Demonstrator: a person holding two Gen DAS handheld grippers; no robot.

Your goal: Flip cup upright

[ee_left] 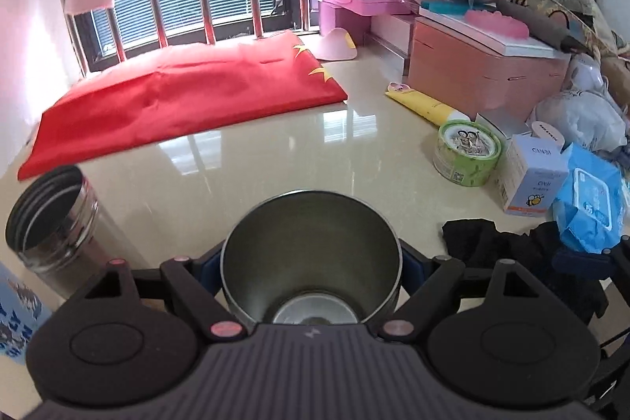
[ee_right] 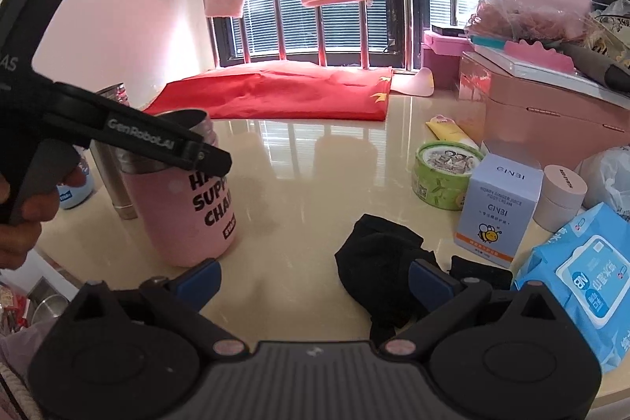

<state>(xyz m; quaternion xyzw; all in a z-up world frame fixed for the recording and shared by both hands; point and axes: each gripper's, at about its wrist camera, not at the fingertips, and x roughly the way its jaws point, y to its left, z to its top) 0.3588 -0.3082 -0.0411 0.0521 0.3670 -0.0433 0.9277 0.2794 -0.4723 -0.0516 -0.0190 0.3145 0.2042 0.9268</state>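
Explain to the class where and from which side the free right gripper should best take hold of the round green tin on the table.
Grip the green tin across its low curved side wall, coming down from above with one finger on each side. It sits flat with its lid up, and a blue box crowds its right side, so a sideways approach looks cramped. The right gripper is open and empty.

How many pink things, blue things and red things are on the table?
Pink: 3 - cup, big box, round jar
Blue: 2 - wipes pack, small carton
Red: 1 - flag
Total: 6
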